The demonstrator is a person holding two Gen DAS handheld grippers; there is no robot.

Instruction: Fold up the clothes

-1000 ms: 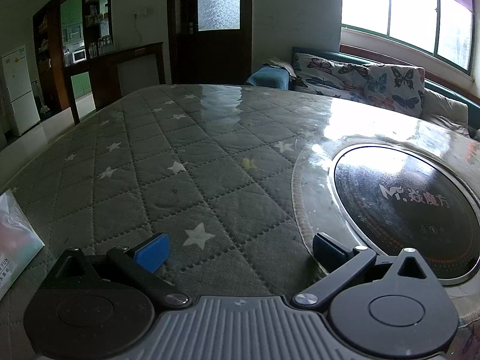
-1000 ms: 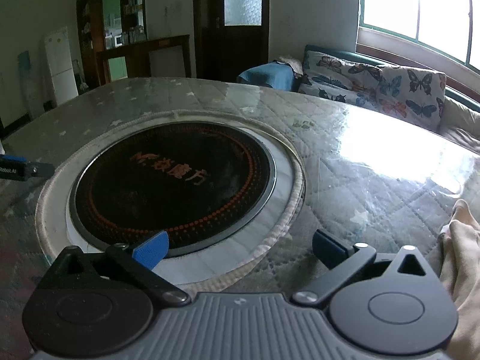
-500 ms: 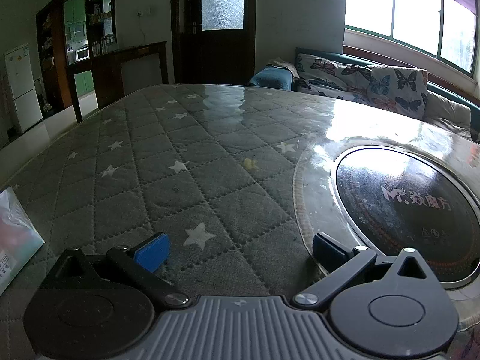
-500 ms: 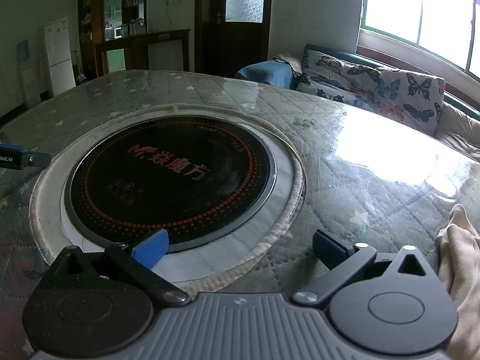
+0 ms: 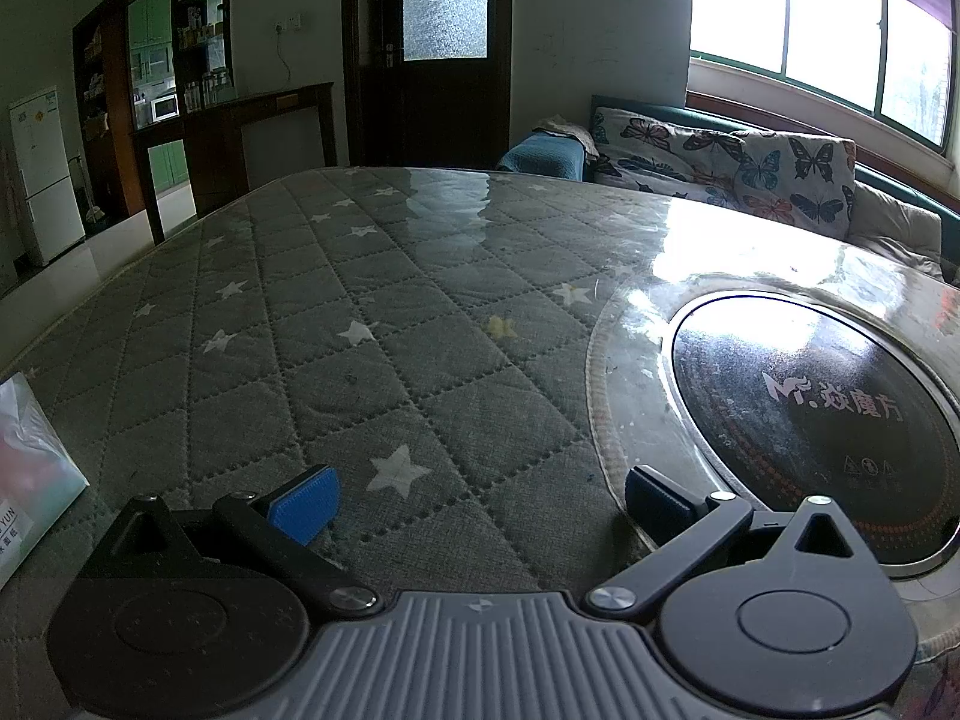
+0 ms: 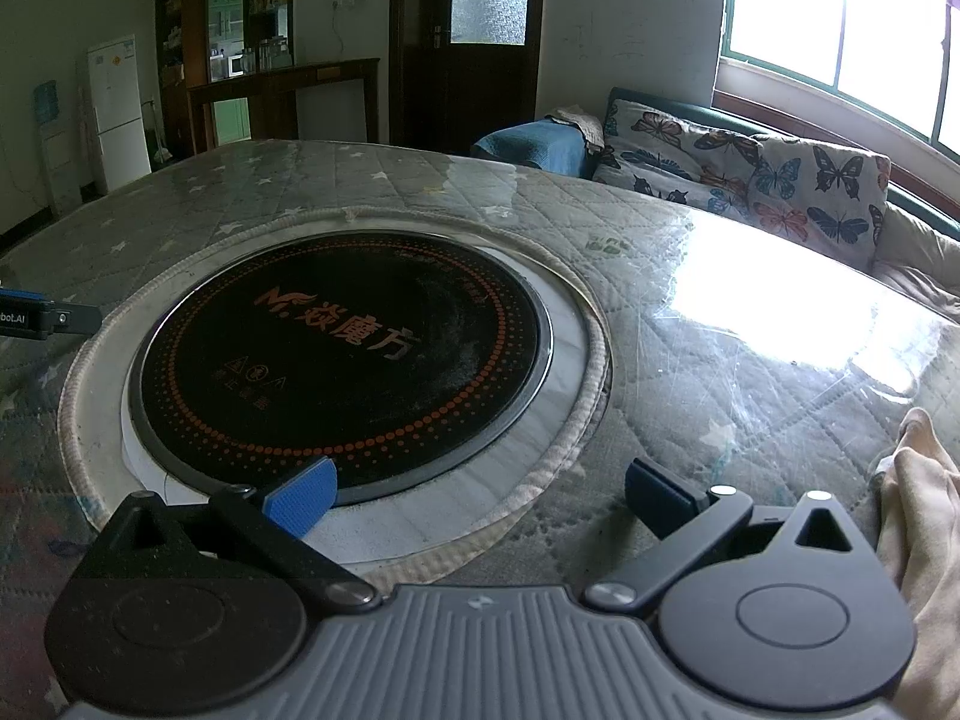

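A quilted star-patterned table cover (image 5: 336,360) is filling both views, a round black cooktop (image 6: 342,354) sitting at its centre. Beige clothing (image 6: 918,516) is lying at four o'clock beside the right gripper (image 6: 477,489), which is gaping wide; the left gripper (image 5: 480,495) is gaping wide too, holding nothing.

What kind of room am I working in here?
Most likely a home living and dining room. The gripper hovers over a big table with a quilted star cover and a built-in induction hob. A butterfly-print sofa sits under the window, and a white fridge stands beyond.
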